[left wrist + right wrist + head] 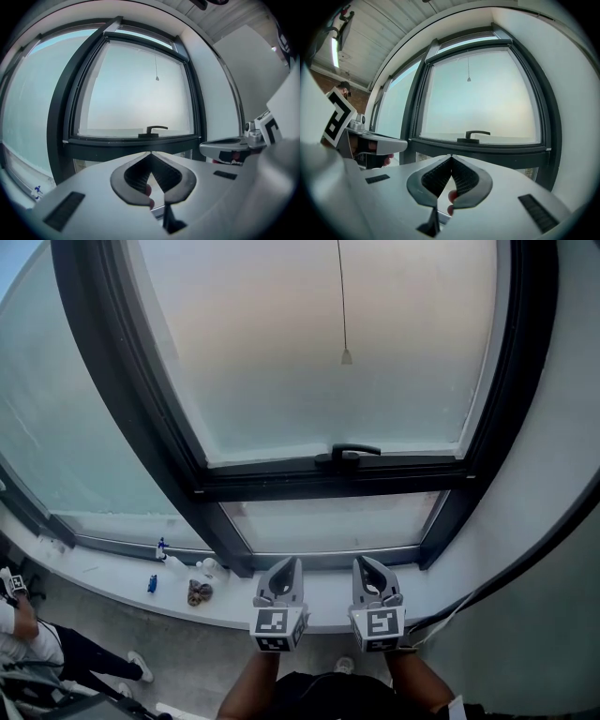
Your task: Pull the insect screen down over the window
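Left gripper (292, 563) and right gripper (362, 562) are held side by side, low, just in front of the windowsill (103, 576). Each has its jaws pinched tip to tip with nothing between them. Above them, past the window handle (348, 452), the pull cord (342, 296) hangs down the middle of the big pane (272, 352). Its end knob (346, 356) dangles in the upper part of the glass, well apart from both grippers. I can't make out any screen bar or mesh edge crossing the pane, so my read is that the insect screen sits rolled up at the top, not over the window. Reaching the cord, gripping it and the full pull-down look outstanding.
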Demonstrator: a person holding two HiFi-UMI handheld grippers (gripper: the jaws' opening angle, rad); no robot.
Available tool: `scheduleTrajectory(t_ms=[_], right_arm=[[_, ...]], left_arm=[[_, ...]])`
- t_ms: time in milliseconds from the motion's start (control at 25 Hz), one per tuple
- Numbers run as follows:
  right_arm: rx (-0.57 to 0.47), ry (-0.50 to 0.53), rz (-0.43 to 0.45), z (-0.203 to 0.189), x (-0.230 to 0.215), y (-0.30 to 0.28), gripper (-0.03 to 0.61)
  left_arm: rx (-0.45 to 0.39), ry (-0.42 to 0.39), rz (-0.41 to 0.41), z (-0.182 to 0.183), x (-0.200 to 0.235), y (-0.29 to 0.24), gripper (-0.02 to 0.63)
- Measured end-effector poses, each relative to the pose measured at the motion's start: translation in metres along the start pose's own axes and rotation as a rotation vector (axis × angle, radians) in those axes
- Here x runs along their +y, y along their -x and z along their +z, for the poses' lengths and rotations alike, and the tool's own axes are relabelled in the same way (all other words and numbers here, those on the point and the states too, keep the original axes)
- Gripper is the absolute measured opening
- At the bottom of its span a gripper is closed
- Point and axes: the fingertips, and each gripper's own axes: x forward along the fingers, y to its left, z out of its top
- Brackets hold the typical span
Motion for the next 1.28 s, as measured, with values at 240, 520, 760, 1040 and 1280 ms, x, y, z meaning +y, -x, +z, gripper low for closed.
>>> scheduleTrajectory(t_ms=[240, 520, 760, 1040, 1280], right_arm=[[-0.009, 0.024, 0.018, -0.002, -0.012, -0.023, 0.002], [0.005, 0.002, -0.018, -0.004, -0.025, -0.065, 0.002], [-0.032, 0.000, -0.074, 0.013, -0.036, -0.093, 0.002], [-0.050, 0.021, -0.129, 0.027, -0.038, -0.118, 0.002], [-0.082, 0.069, -0.133, 0.044, -0.047, -0.131, 0.002]], left_arm=[[0.000, 0.004, 0.019, 0.003, 0.012, -0.026, 0.002], [-0.004, 0.021, -0.018, 0.006, 0.031, -0.066, 0.002], [-0.031, -0.006, -0.073, 0.020, 0.045, -0.092, 0.002], [-0.058, -0.023, -0.108, 0.027, 0.063, -0.114, 0.002], [-0.097, -0.010, -0.124, 0.049, 0.062, -0.128, 0.002]])
